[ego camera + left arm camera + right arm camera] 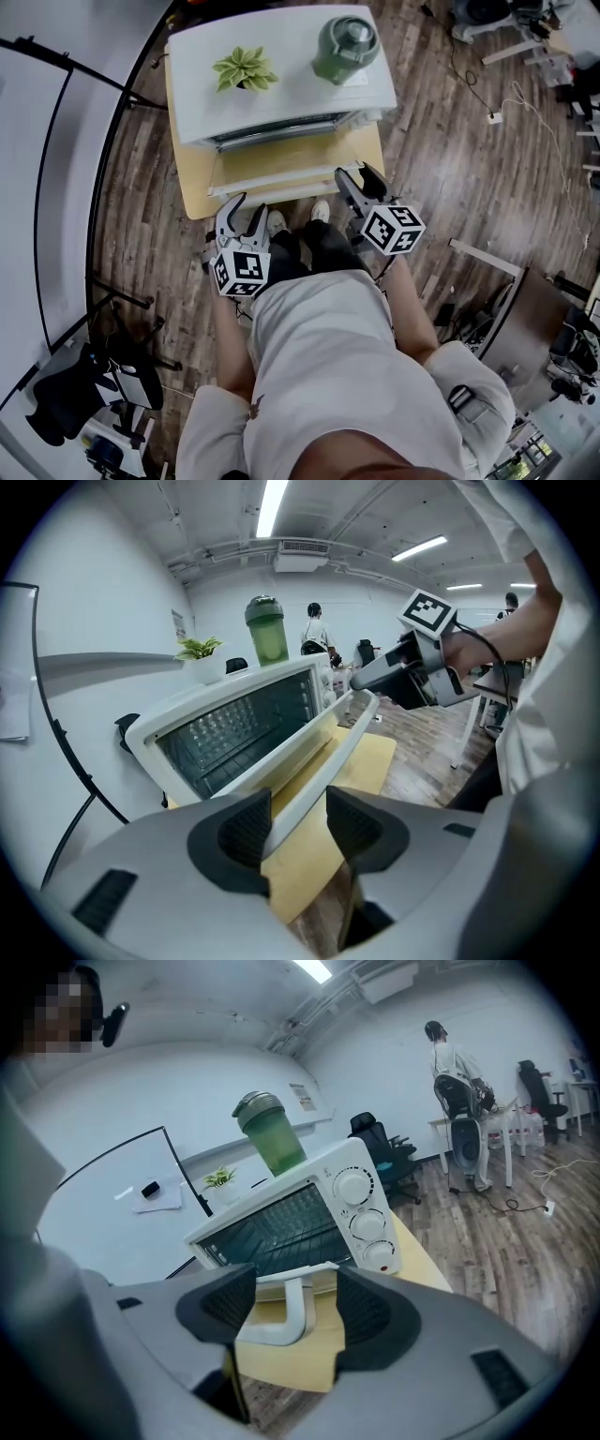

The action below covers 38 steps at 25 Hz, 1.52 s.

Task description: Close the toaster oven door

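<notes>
A white toaster oven (281,94) stands on a small wooden table (192,183) with its glass door (281,161) hanging down open. The door's white handle bar (291,190) runs along the front edge. My left gripper (246,206) is at the bar's left end; in the left gripper view the handle (323,771) runs between the jaws of the left gripper (298,832), which are shut on it. My right gripper (361,180) is at the right end. There the handle's bent end (286,1321) lies between the wide-apart pads of the right gripper (295,1312), which is open.
A potted plant (244,68) and a green lidded bottle (345,47) stand on top of the oven. The person's shoes (277,222) are just in front of the table. A curved white board with black stand legs (122,300) lies left; cables and furniture (525,103) lie right.
</notes>
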Motion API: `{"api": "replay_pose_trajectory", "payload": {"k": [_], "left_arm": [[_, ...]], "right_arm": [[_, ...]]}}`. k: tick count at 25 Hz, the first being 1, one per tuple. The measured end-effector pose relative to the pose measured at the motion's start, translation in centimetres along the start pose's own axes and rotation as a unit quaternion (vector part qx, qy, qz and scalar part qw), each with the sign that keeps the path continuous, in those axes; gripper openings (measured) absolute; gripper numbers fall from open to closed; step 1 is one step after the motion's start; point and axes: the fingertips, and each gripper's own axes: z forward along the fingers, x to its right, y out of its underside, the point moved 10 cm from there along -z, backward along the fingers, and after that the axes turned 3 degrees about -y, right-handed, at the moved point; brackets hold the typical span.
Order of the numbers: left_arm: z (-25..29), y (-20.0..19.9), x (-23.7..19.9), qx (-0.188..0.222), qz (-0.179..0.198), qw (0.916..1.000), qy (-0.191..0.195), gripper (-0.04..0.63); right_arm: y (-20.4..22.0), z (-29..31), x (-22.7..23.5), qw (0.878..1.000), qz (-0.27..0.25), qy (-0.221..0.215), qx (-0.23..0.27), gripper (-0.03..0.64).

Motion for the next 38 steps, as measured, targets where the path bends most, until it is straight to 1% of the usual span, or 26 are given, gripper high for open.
{"api": "replay_pose_trajectory", "payload": {"k": [2, 6, 9, 15, 20, 25, 32, 35, 38], "left_arm": [[0.0, -0.2, -0.2, -0.001, -0.003, 1.0000, 0.001, 0.177], [0.0, -0.5, -0.6, 0.000, -0.007, 1.0000, 0.001, 0.179], [0.1, -0.7, -0.9, 0.000, -0.010, 0.9999, 0.002, 0.181], [0.2, -1.1, -1.2, 0.000, -0.014, 0.9999, 0.003, 0.183], [0.3, -1.5, -1.7, 0.004, -0.018, 0.9998, 0.001, 0.186], [0.5, -2.1, -2.5, 0.013, -0.023, 0.9996, -0.005, 0.189], [0.6, -2.8, -3.3, 0.018, -0.024, 0.9995, -0.006, 0.189], [0.7, -3.1, -3.6, 0.021, -0.026, 0.9994, -0.007, 0.190], [0.8, -3.2, -3.8, 0.022, -0.026, 0.9994, -0.008, 0.190]], "right_arm": [[-0.2, 0.0, -0.1, 1.000, -0.013, 0.001, -0.002, 0.275], [-0.4, 0.0, -0.7, 0.997, -0.078, 0.006, -0.017, 0.282], [-0.6, -0.1, -1.1, 0.994, -0.110, 0.003, -0.020, 0.291], [-1.5, -0.8, -1.8, 0.986, -0.168, 0.003, -0.010, 0.291], [-2.5, -1.1, -3.0, 0.971, -0.240, -0.008, 0.002, 0.293], [-2.7, -0.6, -4.6, 0.952, -0.303, -0.036, -0.008, 0.288], [-2.3, 0.6, -6.3, 0.936, -0.343, -0.075, -0.031, 0.272], [-2.1, 1.2, -6.6, 0.928, -0.359, -0.084, -0.043, 0.269], [-1.9, 1.7, -6.6, 0.924, -0.368, -0.085, -0.052, 0.263]]}}
